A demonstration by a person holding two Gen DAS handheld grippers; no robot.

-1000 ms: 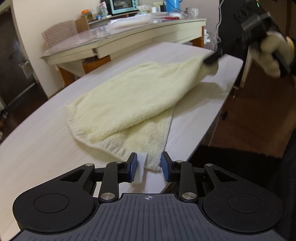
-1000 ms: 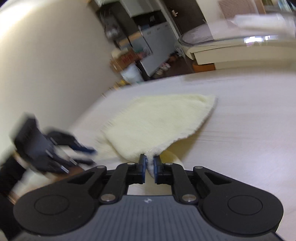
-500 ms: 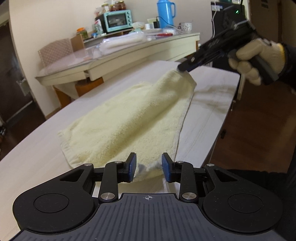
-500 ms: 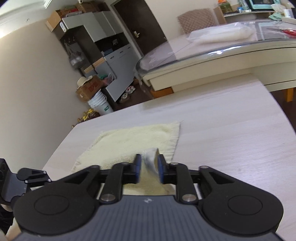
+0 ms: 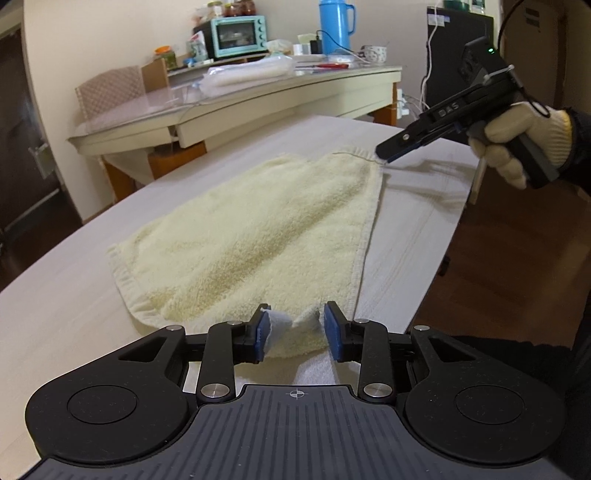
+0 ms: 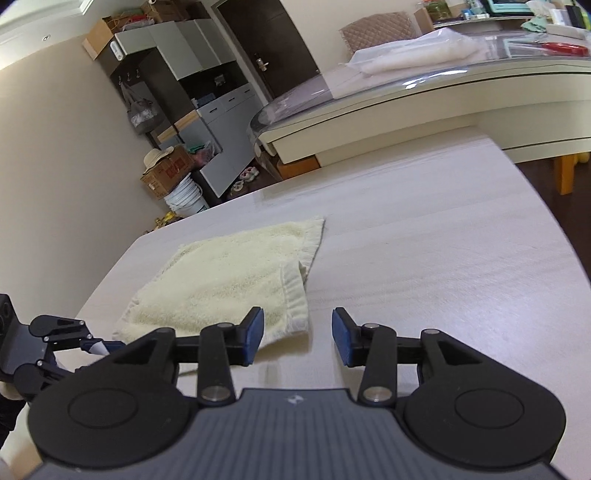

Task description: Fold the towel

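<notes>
A pale yellow towel (image 5: 258, 229) lies folded over itself on the light wooden table (image 5: 55, 302). It also shows in the right wrist view (image 6: 221, 288). My left gripper (image 5: 295, 332) is open, with the towel's near corner lying loose between its blue pads. My right gripper (image 6: 297, 336) is open and empty, just above the table beside the towel's other near corner. In the left wrist view the right gripper (image 5: 384, 155) sits at the towel's far corner, held by a gloved hand. In the right wrist view the left gripper (image 6: 92, 343) shows at lower left.
A second table (image 5: 258, 107) with a glass top stands behind, with a plastic-wrapped bundle (image 5: 247, 74), a toaster oven (image 5: 236, 35) and a blue flask (image 5: 334, 22). The work table's edge (image 5: 436, 266) drops to the dark floor on the right. Cabinets (image 6: 207, 110) and boxes stand by the wall.
My right gripper carried its towel corner across, laid it down and opened. My left gripper stayed open at the near corner. The towel now lies flatter, folded over itself.
</notes>
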